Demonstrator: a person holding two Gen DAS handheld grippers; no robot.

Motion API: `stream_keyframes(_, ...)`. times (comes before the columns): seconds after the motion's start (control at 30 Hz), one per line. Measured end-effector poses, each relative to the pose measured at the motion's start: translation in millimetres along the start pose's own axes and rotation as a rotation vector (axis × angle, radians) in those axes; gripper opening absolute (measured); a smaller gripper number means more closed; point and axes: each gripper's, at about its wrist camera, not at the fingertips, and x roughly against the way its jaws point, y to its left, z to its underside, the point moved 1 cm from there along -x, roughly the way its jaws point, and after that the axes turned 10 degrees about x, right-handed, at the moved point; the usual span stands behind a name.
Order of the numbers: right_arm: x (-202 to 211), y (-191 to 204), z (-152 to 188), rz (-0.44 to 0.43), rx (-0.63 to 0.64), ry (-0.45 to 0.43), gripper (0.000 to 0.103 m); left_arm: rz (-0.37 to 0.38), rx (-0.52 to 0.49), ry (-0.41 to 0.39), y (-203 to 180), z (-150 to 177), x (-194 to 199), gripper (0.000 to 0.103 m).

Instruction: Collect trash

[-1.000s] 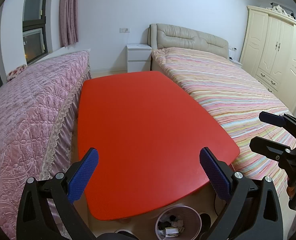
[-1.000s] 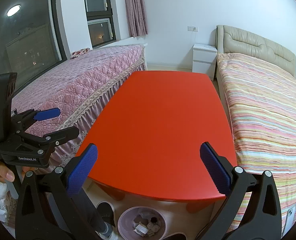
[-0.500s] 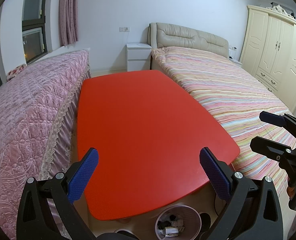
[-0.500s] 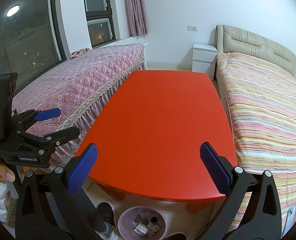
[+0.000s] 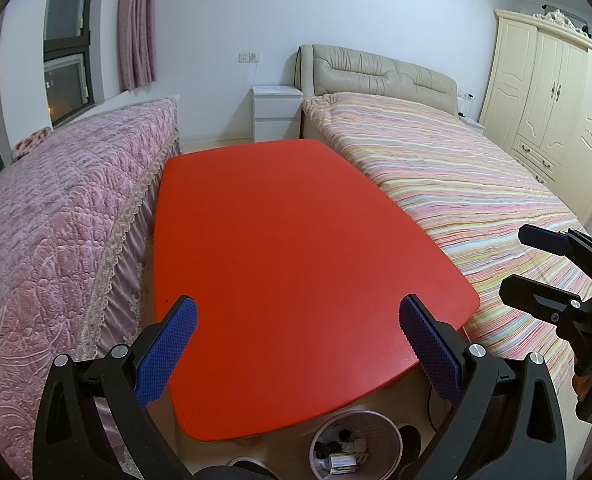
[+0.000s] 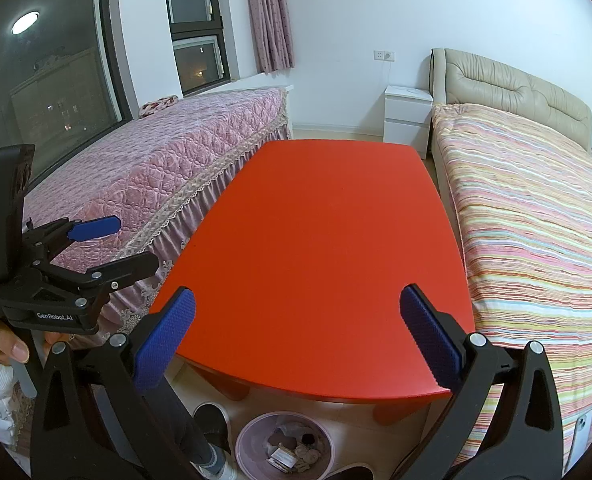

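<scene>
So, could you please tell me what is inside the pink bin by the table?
The pink bin holds crumpled scraps and a small printed box. Anything beneath that top layer is covered.

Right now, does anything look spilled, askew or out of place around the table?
Nothing stands out. The red table looks intact, trash sits inside the bin on the floor, and both grippers, left and right, are open.

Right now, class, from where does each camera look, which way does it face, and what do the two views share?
Left wrist: on the left gripper, facing along the red table toward the headboard; the right gripper shows at right.
Right wrist: on the right gripper, facing likewise; the left gripper and a hand show at left.
Shared: table, trash bin, striped bed, pink quilted bed, nightstand.
</scene>
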Motion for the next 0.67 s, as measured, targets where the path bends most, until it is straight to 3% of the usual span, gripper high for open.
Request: stream_keyframes(0.67, -3.8, -0.1, 1.4, 0.001, -0.005, 0.006, 0.100, 0.004, 0.000, 0.016, -2.5, -1.0, -7.2, 0.097)
